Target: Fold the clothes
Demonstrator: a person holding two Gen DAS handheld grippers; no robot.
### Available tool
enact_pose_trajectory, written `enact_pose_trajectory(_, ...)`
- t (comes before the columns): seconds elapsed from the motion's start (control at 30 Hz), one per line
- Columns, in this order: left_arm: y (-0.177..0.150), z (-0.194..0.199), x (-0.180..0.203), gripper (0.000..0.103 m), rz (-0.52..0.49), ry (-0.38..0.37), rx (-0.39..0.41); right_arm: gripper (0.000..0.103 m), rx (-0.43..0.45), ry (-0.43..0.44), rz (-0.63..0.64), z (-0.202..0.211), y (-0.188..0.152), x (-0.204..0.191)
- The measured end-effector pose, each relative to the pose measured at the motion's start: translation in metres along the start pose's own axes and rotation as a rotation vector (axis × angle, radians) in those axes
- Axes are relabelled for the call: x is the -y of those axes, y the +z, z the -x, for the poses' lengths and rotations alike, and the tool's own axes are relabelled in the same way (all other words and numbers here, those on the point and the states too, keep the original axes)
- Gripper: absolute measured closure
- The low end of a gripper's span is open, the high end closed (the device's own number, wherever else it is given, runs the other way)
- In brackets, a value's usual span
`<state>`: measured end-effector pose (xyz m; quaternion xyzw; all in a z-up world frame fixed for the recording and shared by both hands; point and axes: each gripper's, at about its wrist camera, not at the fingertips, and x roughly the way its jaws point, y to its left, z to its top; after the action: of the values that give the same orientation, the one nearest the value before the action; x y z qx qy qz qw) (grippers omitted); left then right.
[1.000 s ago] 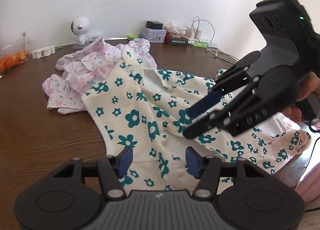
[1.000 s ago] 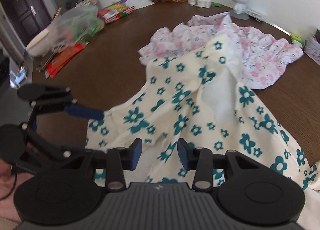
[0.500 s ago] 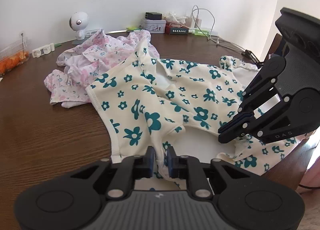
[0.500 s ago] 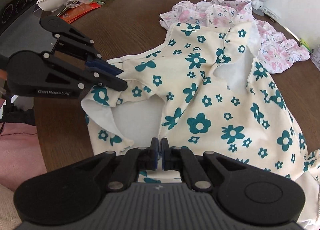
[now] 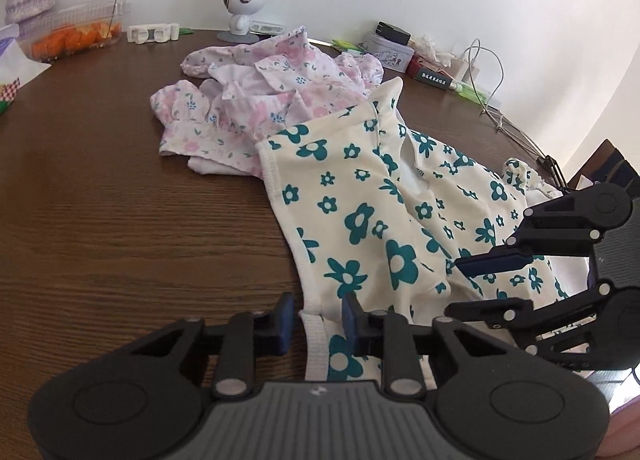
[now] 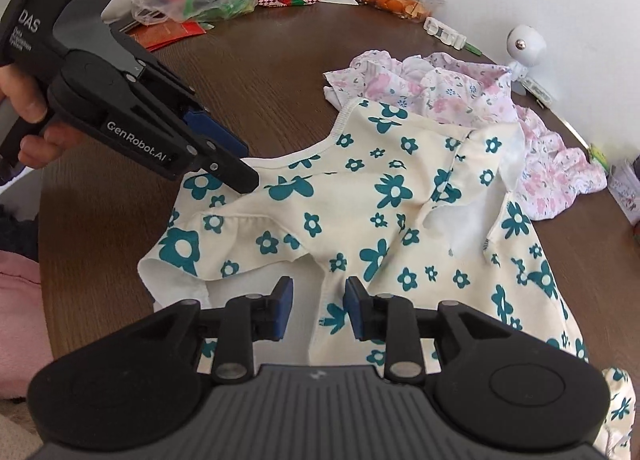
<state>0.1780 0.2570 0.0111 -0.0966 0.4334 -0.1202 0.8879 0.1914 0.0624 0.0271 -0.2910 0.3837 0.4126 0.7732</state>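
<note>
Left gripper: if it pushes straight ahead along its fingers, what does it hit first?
Probably the cream dress with teal flowers. The left gripper is open, and the dress's white ribbed hem already lies between its fingers. Past that, more of the same dress. How high the gripper sits above the table is unclear.

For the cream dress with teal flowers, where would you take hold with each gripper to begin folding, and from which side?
Probably the near hem of the dress, which faces both open grippers. The left gripper already straddles the ribbed edge; the right gripper sits over a seam beside the loose ruffle. Come in low from the near table edge, since the far end overlaps the pink garment.
</note>
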Motion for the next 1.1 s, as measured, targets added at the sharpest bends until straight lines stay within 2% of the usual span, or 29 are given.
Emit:
enact_pose_trajectory(0.03,-0.001,0.0,-0.001,0.093,0.015,-0.021,0.004,0.075,-0.002,-0.011,0.018,-0.003,0.001,-0.003)
enact_pose_trajectory(0.13,-0.004,0.005,-0.005,0.094,0.032,-0.051,0.034,0.099,-0.009,-0.04,0.068,-0.012,0.003,-0.012)
enact_pose_trajectory(0.2,-0.006,0.013,-0.01,0.094,0.026,-0.052,0.058,0.1,0.004,-0.014,0.068,-0.006,0.0,-0.012)
enact_pose_trajectory(0.33,-0.011,0.024,-0.022,0.094,0.043,-0.075,0.086,0.1,0.004,0.103,-0.01,0.006,-0.006,0.0)
enact_pose_trajectory(0.4,-0.013,0.025,-0.026,0.094,0.053,-0.082,0.084,0.094,0.005,0.105,-0.042,0.007,-0.009,0.004)
enact_pose_trajectory(0.47,-0.015,0.025,-0.028,0.094,0.056,-0.09,0.085,0.068,0.048,0.078,-0.082,0.013,-0.011,0.006)
enact_pose_trajectory(0.53,-0.016,0.026,-0.028,0.094,0.059,-0.094,0.089,0.067,0.108,0.12,-0.106,0.024,-0.012,0.005)
enact_pose_trajectory(0.57,-0.017,0.026,-0.028,0.094,0.061,-0.094,0.091,0.067,0.129,0.169,-0.112,0.029,-0.012,0.002)
enact_pose_trajectory(0.6,-0.016,0.026,-0.028,0.094,0.065,-0.095,0.092,0.067,0.132,0.227,-0.113,0.032,-0.011,-0.002)
enact_pose_trajectory(0.67,-0.016,0.025,-0.028,0.093,0.07,-0.095,0.09,0.059,0.116,0.329,-0.12,0.033,-0.008,-0.013)
enact_pose_trajectory(0.7,-0.016,0.024,-0.028,0.093,0.073,-0.096,0.091,0.057,0.103,0.339,-0.121,0.03,-0.006,-0.018)
enact_pose_trajectory(0.8,-0.017,0.024,-0.027,0.093,0.074,-0.105,0.095,0.056,0.052,0.275,-0.109,0.013,-0.001,-0.035)
enact_pose_trajectory(0.83,-0.018,0.025,-0.026,0.093,0.072,-0.107,0.099,0.058,0.039,0.253,-0.108,0.007,0.001,-0.039)
enact_pose_trajectory(0.9,-0.02,0.027,-0.025,0.094,0.061,-0.108,0.108,0.071,0.027,0.248,-0.137,-0.002,0.002,-0.04)
enact_pose_trajectory(0.93,-0.021,0.029,-0.025,0.094,0.052,-0.107,0.112,0.087,0.031,0.272,-0.18,-0.003,0.002,-0.034)
enact_pose_trajectory(0.97,-0.022,0.031,-0.025,0.094,0.042,-0.105,0.117,0.093,0.041,0.308,-0.233,-0.002,0.001,-0.026)
enact_pose_trajectory(1.1,-0.024,0.033,-0.028,0.094,0.026,-0.072,0.117,0.095,0.097,0.454,-0.395,0.011,-0.01,0.008)
